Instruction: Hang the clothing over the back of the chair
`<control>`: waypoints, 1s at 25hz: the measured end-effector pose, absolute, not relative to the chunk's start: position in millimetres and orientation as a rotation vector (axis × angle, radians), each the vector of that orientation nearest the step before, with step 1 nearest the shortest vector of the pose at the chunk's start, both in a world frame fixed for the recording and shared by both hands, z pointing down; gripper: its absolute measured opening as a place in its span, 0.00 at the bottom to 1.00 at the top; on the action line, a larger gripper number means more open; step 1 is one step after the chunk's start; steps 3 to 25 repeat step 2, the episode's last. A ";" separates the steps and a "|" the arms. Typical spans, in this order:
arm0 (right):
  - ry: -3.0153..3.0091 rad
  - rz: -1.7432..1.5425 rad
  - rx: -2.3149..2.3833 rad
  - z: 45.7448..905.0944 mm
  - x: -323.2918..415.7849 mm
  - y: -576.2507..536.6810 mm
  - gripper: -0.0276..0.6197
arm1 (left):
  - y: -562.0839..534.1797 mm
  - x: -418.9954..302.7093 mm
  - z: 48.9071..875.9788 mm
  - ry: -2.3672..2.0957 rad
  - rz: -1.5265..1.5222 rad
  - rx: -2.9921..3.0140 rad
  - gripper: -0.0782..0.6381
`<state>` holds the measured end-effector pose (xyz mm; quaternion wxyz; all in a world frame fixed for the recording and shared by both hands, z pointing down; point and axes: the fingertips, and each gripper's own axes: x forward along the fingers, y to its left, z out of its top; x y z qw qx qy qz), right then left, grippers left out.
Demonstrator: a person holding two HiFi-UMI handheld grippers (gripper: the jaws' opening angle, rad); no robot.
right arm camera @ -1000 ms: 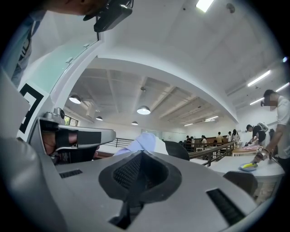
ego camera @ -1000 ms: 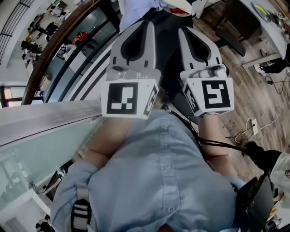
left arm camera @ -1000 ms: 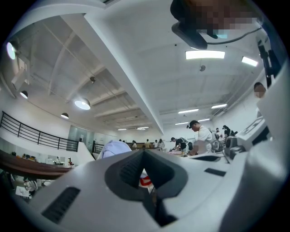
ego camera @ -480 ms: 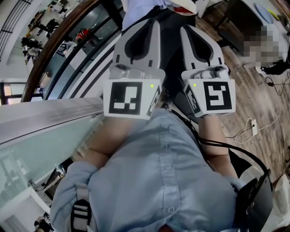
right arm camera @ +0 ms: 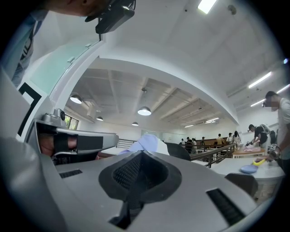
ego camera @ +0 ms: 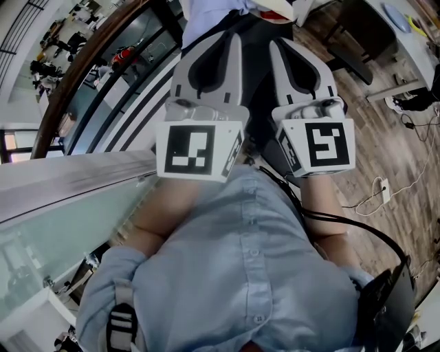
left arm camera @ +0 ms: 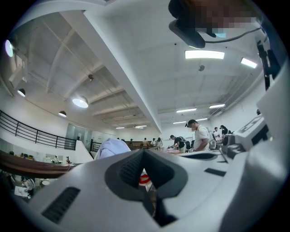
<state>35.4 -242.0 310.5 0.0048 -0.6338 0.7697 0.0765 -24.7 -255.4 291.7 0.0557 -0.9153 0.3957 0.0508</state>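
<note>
Left gripper (ego camera: 230,38) and right gripper (ego camera: 278,47): jaws pressed together, nothing between them. Pale clothing (ego camera: 206,17) sits just ahead, against the dark chair (right arm camera: 177,152). Wood-plank floor (ego camera: 385,151) right; glass railing (ego camera: 82,75) left. Large lit hall.

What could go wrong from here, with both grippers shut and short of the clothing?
1. The left gripper and right gripper are shut and empty; pushed in like that, they would likely shove the clothing rather than grip it.
2. A red-and-white item lies against the clothing and might get pinched along with it.
3. A cable trails over the floor on the right; a step there could snag it.
</note>
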 end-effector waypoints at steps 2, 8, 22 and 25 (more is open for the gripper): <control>2.411 0.240 -1.984 310.4 33.7 -241.9 0.06 | -254.9 -25.5 292.7 1.197 0.146 -2.781 0.13; 2.411 0.240 -1.984 310.4 33.7 -241.9 0.06 | -254.9 -25.5 292.7 1.197 0.146 -2.781 0.13; 2.411 0.240 -1.984 310.4 33.7 -241.9 0.06 | -254.9 -25.5 292.7 1.197 0.146 -2.781 0.13; 2.411 0.240 -1.984 310.4 33.7 -241.9 0.06 | -254.9 -25.5 292.7 1.197 0.146 -2.781 0.13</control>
